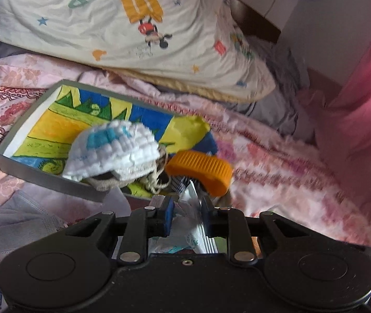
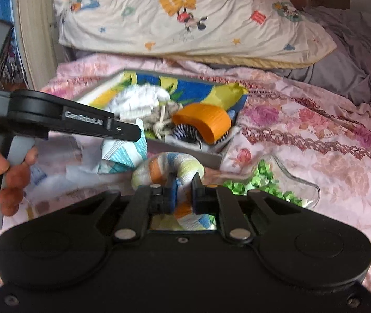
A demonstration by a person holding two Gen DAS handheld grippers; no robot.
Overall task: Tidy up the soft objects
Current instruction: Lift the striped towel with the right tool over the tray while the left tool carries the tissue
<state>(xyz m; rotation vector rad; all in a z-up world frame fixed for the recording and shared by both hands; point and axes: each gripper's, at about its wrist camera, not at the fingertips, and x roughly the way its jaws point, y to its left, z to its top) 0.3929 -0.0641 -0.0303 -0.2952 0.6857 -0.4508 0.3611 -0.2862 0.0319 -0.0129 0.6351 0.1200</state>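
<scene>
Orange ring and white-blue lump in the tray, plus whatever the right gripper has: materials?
Orange ring: looks like ribbed knit fabric, matte; fine ridges run around its band. White-blue lump: chunky crochet or chenille yarn, with bumpy raised stitches. Striped roll pinched by the right gripper: probably terry cloth, fuzzy and bent into a loop.
</scene>
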